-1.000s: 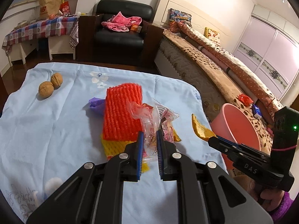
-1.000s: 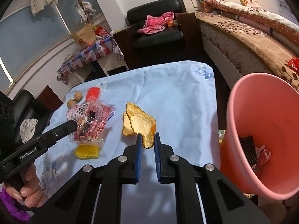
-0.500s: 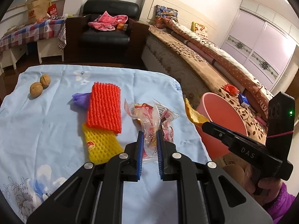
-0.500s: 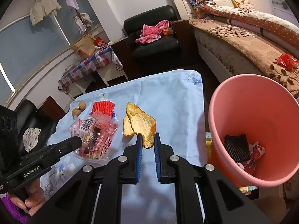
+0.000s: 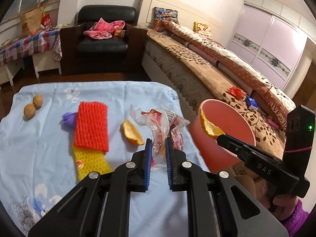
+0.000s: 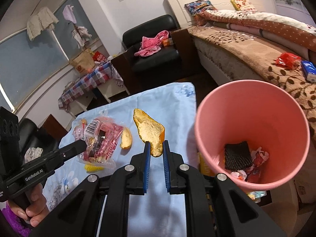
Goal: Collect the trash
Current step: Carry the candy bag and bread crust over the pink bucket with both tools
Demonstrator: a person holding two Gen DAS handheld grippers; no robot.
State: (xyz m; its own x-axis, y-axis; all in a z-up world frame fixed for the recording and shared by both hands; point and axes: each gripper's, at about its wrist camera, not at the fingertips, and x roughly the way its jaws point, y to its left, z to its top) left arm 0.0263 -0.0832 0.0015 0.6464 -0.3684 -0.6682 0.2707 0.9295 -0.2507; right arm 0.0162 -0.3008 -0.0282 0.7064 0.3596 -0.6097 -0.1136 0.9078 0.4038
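My left gripper (image 5: 158,143) is shut on a clear plastic wrapper (image 5: 161,126) with red print, lifted off the blue tablecloth. My right gripper (image 6: 156,146) is shut on an orange peel (image 6: 149,131), held up beside the pink bin (image 6: 199,122). In the left wrist view the right gripper (image 5: 220,136) carries that orange peel (image 5: 209,126) at the rim of the pink bin (image 5: 233,110). In the right wrist view the left gripper (image 6: 83,143) holds the wrapper (image 6: 100,138). A second peel (image 5: 131,132) lies on the cloth. The bin holds black mesh (image 6: 237,155) and crumpled wrappers.
A red foam net (image 5: 91,126) overlaps a yellow foam net (image 5: 88,161) on the blue tablecloth (image 5: 29,148). A purple scrap (image 5: 68,117) and two walnuts (image 5: 32,105) lie at its far left. A bed (image 5: 217,67) stands beyond the bin, a black armchair (image 5: 104,37) behind the table.
Both grippers moved right toward the pink bin, carrying the wrapper and the peel. The wrapper came off the foam nets. The bin looms nearer and its inside shows.
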